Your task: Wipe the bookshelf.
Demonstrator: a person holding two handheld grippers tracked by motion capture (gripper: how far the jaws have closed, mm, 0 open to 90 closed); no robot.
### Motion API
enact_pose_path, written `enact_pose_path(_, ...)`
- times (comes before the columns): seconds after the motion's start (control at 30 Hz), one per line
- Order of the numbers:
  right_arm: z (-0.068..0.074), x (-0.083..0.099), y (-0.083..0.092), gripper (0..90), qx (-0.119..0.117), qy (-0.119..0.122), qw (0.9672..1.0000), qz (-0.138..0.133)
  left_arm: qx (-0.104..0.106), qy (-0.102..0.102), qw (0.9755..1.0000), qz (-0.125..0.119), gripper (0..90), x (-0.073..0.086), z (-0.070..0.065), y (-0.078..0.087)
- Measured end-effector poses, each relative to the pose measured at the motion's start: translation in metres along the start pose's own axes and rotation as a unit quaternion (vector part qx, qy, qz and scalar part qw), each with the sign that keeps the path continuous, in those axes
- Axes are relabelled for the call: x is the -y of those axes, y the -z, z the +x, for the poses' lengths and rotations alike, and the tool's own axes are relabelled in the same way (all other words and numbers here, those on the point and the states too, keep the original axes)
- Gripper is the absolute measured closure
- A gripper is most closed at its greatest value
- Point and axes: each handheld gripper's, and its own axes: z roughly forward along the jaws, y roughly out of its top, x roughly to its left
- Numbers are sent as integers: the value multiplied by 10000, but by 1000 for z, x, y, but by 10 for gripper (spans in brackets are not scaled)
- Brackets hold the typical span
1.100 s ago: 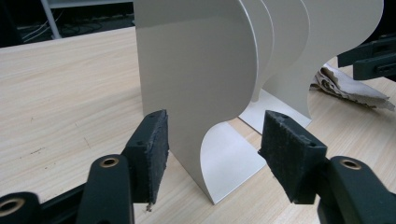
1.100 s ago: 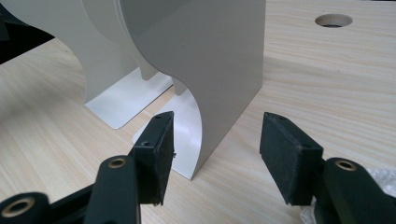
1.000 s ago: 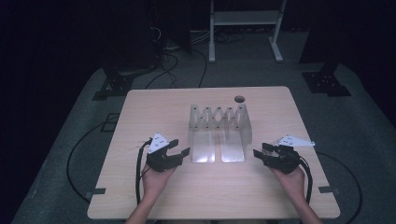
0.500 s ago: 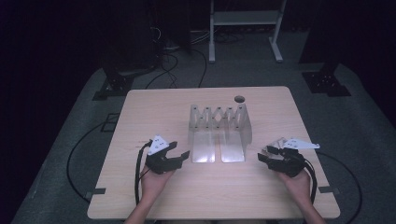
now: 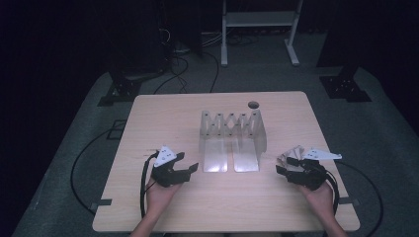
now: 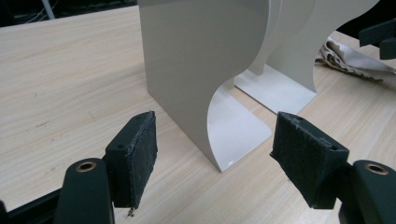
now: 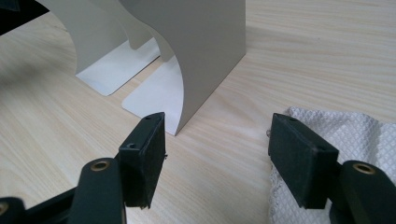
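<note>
While pale and crumpled, cloth (image 5: 291, 157) lies beside right tongs (image 5: 282, 165).

— How many things sit on the worktop (image 5: 148, 118)?
— Two white bookends (image 5: 217, 143) (image 5: 249, 140) (side by side), one cloth (image 5: 290, 155), and two hand-held grippers (image 5: 185, 165) (image 5: 285, 165).

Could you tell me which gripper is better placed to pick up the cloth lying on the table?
Right, probably. The right gripper sits at the cloth, jaws open, one pad over its edge. The left gripper lies beyond the bookend rack.
</note>
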Motion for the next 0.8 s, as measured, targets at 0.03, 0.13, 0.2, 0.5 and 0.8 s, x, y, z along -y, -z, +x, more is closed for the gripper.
enact_pose_path(0.03,0,0,0,357,-1,4,10000,10,-3,13,10000,8,299,1,0,0)
enact_pose_path(0.13,-1,2,2,353,2,13,10000,32,-9,14,10000,24,289,3,1,2)
enact_pose_path(0.2,-2,4,3,350,-2,10,10000,47,-12,13,10000,36,289,4,2,3)
enact_pose_path(0.5,-6,16,8,340,26,-83,9999,96,-24,26,10000,68,280,10,3,8)
enact_pose_path(0.8,-9,25,14,312,47,-144,9998,110,-53,22,9999,128,267,15,5,12)
